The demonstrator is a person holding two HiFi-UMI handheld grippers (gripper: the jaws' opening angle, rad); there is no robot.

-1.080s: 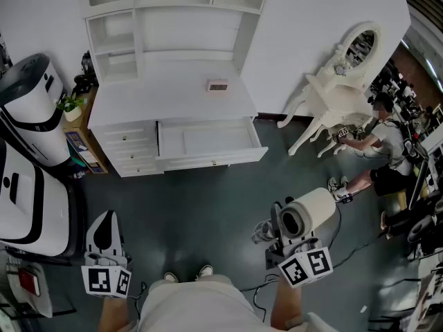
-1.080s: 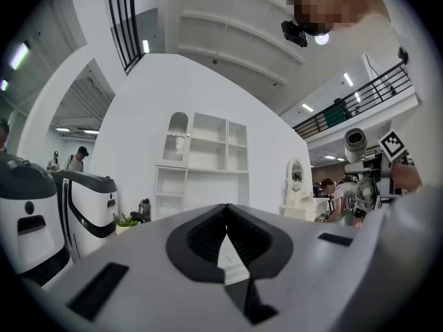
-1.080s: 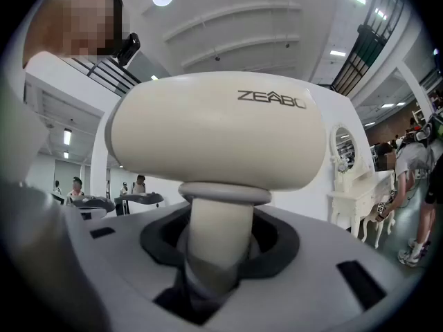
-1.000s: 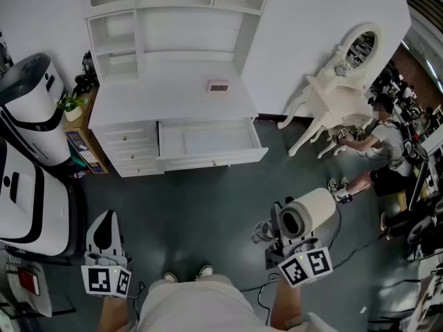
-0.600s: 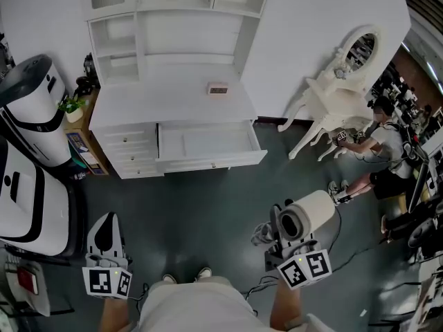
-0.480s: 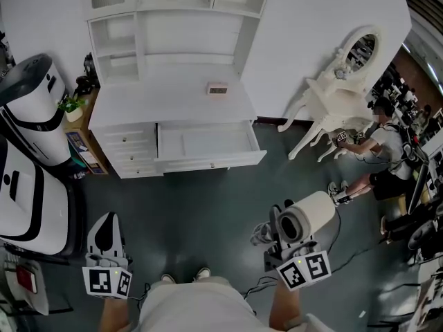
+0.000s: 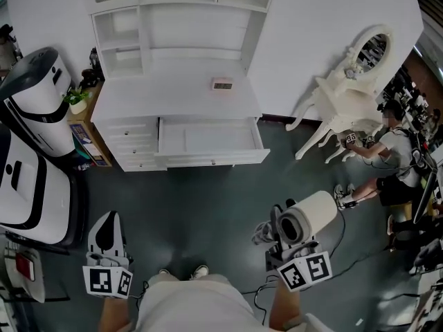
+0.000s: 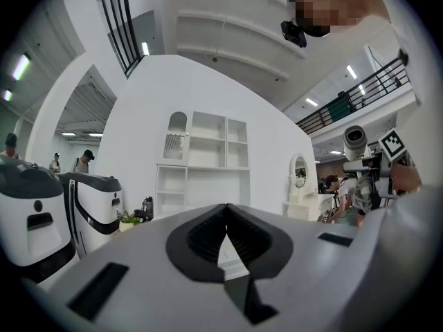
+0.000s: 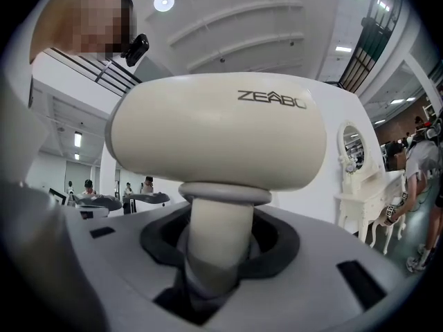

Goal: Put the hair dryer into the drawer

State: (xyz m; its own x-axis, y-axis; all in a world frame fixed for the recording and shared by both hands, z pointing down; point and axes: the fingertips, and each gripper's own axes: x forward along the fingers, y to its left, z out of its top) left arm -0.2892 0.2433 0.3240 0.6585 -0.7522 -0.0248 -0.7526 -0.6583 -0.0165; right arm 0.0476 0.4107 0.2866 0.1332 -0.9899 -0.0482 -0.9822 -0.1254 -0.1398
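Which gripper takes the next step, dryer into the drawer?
Right: the right gripper grips the hair dryer by its handle. The left gripper is shut, empty. The drawer stands open ahead.

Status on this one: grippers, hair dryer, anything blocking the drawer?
Right gripper shut on hair dryer handle. Left gripper shut, empty. Drawer open and empty, across the floor. Nothing in the way.

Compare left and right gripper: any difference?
Jaws: left gripper has them together, nothing between; right gripper clamps the cream hair dryer by its handle. Load: left gripper's tip is bare; right gripper carries the dryer's barrel above it. Shared: both face the open drawer, short of it.
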